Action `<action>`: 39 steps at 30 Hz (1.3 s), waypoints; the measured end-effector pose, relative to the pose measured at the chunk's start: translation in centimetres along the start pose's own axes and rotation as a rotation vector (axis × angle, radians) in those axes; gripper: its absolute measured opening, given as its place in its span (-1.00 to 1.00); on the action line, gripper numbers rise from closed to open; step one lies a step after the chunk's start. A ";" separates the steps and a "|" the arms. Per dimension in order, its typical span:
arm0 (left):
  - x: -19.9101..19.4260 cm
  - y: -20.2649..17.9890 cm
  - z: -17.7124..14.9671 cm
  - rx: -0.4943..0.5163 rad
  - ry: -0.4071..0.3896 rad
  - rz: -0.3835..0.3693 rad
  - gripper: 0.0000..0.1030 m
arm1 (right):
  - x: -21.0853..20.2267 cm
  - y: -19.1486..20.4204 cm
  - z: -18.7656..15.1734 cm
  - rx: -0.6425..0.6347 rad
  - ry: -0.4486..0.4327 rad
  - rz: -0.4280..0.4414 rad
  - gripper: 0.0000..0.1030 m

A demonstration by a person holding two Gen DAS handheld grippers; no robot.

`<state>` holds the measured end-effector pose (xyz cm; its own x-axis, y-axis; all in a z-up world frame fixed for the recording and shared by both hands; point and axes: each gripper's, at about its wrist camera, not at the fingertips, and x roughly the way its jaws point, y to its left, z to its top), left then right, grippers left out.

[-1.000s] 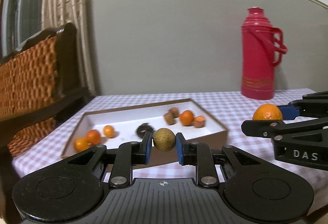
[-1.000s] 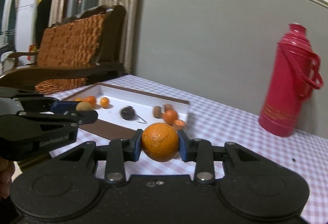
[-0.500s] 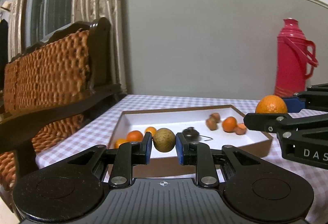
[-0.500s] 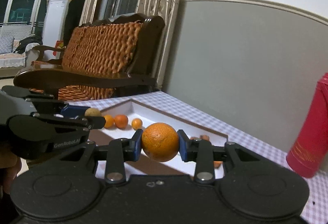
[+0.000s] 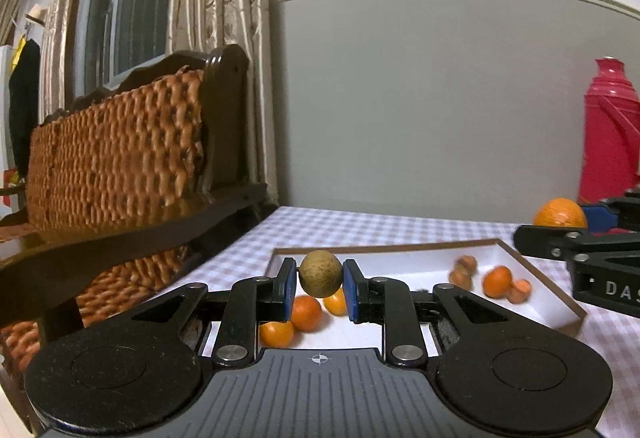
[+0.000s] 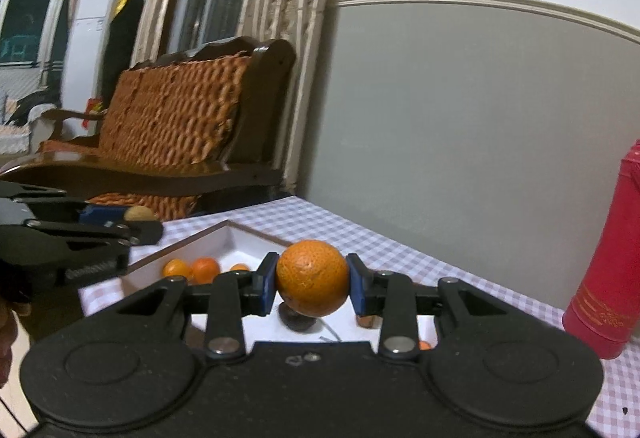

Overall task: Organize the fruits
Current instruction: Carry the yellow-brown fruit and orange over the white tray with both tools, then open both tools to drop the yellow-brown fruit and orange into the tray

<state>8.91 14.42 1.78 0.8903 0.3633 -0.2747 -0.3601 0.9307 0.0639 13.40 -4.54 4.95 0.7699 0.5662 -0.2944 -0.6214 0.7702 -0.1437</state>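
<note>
- Left tongs point(image 5: 320, 280): closed on a small brownish-green round fruit point(image 5: 321, 274), gripped between the blue pads and carried clear of the surface.
- Right tongs point(image 6: 312, 284): closed on a large orange point(image 6: 313, 278), likewise held aloft. Grip on both items is unchanged from the earlier frames.
- Change noted: both tongs have travelled sideways together. A second ago the left view faced the white tray point(image 5: 536, 302) square on, with the red thermos point(image 5: 610, 133) near centre; now the thermos sits at the right edge and the wicker-backed chair point(image 5: 120, 153) fills the left.
- The tray's near-left cluster of small oranges point(image 5: 306, 312) now lies directly beneath the left tongs; earlier it lay off to the left.
- In the right view, a dark fruit point(image 6: 296, 318) in the tray now shows just under the held orange.
- Assessment: both fruits appear positioned over the tray on the checked surface point(image 5: 360, 226), ready for placing. Release has not occurred; sorting of these two items remains outstanding.
</note>
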 end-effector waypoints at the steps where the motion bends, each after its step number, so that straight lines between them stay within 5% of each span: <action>1: 0.4 0.2 0.2 -0.004 -0.003 0.004 -0.52 | 0.3 -0.2 0.0 0.006 -0.002 -0.007 -0.48; 32: 13.6 1.0 1.1 -0.045 0.117 0.036 -0.50 | 12.0 -7.8 -0.7 0.103 0.118 -0.087 -0.46; 33: 13.8 0.9 1.1 -0.039 0.116 0.068 -0.39 | 12.6 -7.9 -0.9 0.090 0.140 -0.083 -0.38; 34: 13.7 0.9 1.0 -0.040 0.097 0.096 0.48 | 13.6 -7.9 -1.1 0.074 0.189 -0.090 -0.22; 35: 13.1 0.9 0.8 -0.045 0.058 0.105 0.99 | 14.0 -8.0 -1.3 0.074 0.204 -0.113 0.41; 36: 12.6 1.0 0.6 -0.038 0.019 0.100 1.00 | 13.7 -8.1 -1.5 0.076 0.165 -0.140 0.86; 39: 12.5 1.0 0.6 -0.020 0.035 0.088 1.00 | 13.1 -7.9 -1.6 0.058 0.119 -0.150 0.87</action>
<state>19.81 19.91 -1.04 0.8449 0.4414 -0.3024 -0.4420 0.8943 0.0704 28.14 -3.69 0.68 0.8286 0.4077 -0.3835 -0.4887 0.8611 -0.1405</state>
